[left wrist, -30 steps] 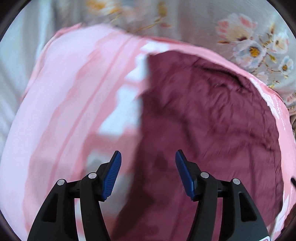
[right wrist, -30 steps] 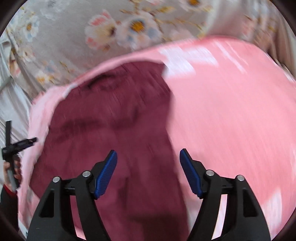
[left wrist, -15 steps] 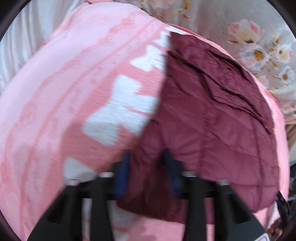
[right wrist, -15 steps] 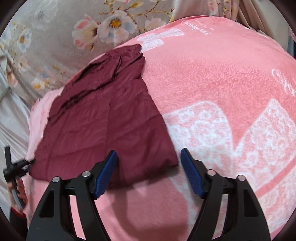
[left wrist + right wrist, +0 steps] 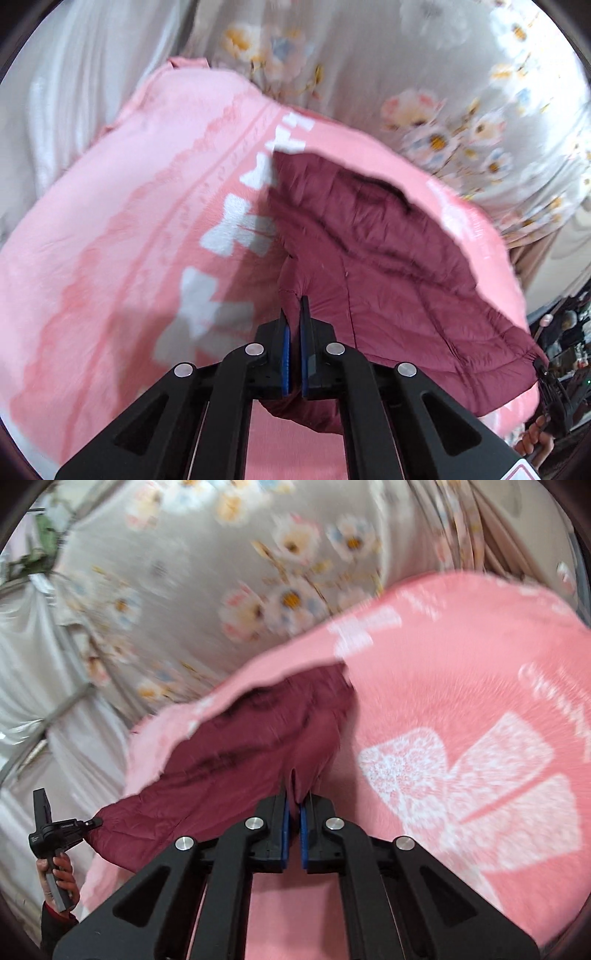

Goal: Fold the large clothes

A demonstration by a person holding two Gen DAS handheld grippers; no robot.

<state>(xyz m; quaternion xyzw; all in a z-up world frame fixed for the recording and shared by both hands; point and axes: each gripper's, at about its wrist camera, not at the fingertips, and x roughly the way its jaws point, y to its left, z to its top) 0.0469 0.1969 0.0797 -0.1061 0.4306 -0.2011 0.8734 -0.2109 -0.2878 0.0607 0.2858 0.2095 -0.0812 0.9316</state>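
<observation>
Pinching maroon quilted garment [image 5: 388,266] corners, left gripper [image 5: 294,314], right gripper [image 5: 294,797], lifted, sagging, creased

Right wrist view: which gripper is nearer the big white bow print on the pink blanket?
Right. The right gripper, shut on a corner of the maroon jacket, sits just beside the bow print; the left gripper clamps the other corner, across the jacket's width.

Each wrist camera looks forward along its own fingers, close above a pink blanket [image 5: 110,258]. The left view faces its right part, the right view its left part; both share the maroon garment [image 5: 388,266] and floral curtain [image 5: 258,554] behind.
</observation>
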